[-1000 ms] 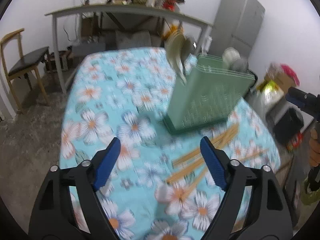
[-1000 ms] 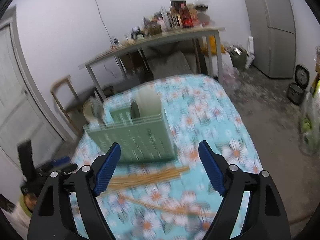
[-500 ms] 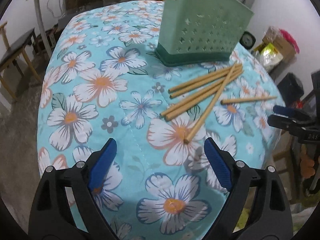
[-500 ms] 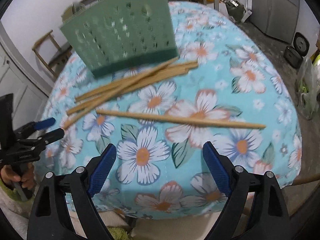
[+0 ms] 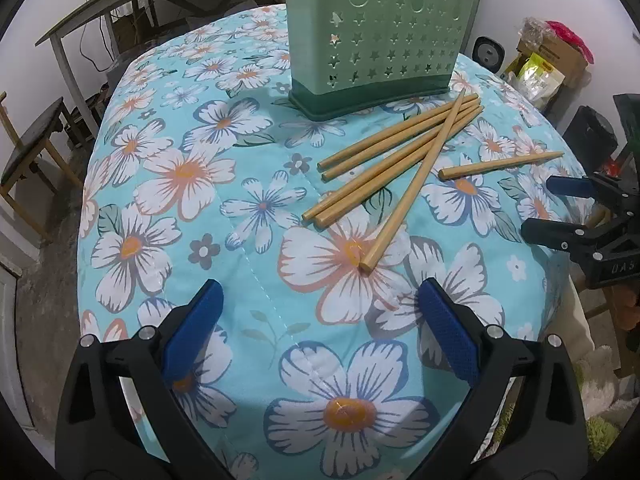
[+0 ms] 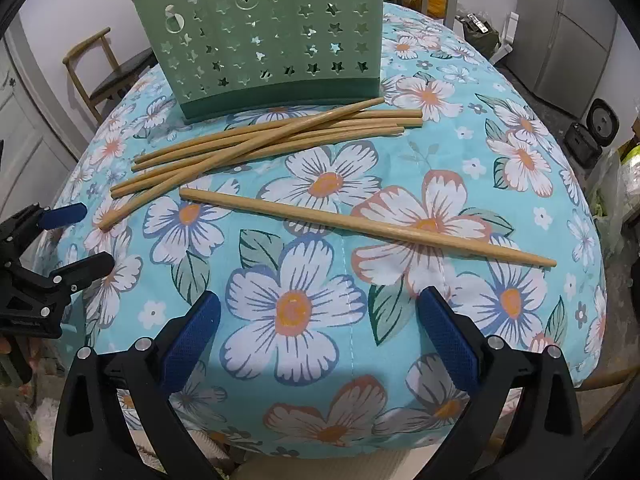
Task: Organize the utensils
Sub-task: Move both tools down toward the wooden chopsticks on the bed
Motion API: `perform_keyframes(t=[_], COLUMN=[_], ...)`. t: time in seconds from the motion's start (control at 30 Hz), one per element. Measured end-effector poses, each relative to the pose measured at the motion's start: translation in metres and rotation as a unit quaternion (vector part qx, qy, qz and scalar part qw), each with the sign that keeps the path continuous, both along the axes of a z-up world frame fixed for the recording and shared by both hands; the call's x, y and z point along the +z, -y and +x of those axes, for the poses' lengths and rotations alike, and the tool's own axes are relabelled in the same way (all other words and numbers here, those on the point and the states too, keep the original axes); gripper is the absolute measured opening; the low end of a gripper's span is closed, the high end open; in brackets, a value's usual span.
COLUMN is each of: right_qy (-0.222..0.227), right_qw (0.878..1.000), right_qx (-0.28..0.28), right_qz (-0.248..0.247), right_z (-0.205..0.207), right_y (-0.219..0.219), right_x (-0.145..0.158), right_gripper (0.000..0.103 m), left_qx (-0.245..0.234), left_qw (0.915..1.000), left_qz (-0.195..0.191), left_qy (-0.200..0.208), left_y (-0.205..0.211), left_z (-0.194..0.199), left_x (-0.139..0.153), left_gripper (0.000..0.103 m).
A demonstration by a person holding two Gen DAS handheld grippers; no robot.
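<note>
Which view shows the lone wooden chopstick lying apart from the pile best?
Right wrist: the lone wooden chopstick lies whole and near, across the middle. In the left wrist view it is small, off to the right.

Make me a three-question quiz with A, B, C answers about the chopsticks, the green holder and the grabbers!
1. Where do the chopsticks lie?
A. on the flowered cloth in front of the green holder
B. inside the holder
C. on the floor

2. How many chopsticks are on the cloth?
A. two
B. six
C. ten

3. What do the right gripper fingers hold?
A. a chopstick
B. a spoon
C. nothing

Answers: 1 A, they rest on the cloth by the holder's base. 2 B, five bunched, one lone chopstick apart. 3 C, the fingers stand wide apart with only cloth between.
</note>
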State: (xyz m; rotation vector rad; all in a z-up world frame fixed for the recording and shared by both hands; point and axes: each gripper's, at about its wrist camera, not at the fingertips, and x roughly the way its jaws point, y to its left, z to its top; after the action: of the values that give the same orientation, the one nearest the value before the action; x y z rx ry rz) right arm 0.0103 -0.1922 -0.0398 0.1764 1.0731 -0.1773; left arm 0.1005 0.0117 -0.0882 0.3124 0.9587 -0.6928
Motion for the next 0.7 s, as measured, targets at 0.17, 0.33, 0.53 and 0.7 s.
perform_keyframes(t=[0.17, 0.33, 0.53, 0.7], right_qy=[0.003, 0.012, 0.068, 0.085], right_qw=[1.000, 0.999, 0.987, 0.962], right_qx=[0.004, 0.011, -0.021, -0.077], right_qz=[0.018, 0.028, 0.142, 0.247], right_z=[0.000, -0.005, -0.020, -0.030], right_y=[0.005, 0.008, 0.038, 0.072], right_x=[0.000, 0.000, 0.005, 0.007], right_gripper=[0.097, 0.097, 0.097, 0.097], left_qx=[-0.013, -0.010, 0.006, 0.010], left_qw=[0.9999, 1.0000, 1.0000, 0.9999], left_qz=[0.007, 0.000, -0.002, -0.007], left_qy=[0.005, 0.001, -0.005, -0.002], left_y=[0.001, -0.001, 0.000, 0.000], left_z=[-0.001, 0.000, 0.002, 0.001], left_x=[-0.001, 0.000, 0.000, 0.000], left_gripper=[0.095, 0.095, 0.095, 0.095])
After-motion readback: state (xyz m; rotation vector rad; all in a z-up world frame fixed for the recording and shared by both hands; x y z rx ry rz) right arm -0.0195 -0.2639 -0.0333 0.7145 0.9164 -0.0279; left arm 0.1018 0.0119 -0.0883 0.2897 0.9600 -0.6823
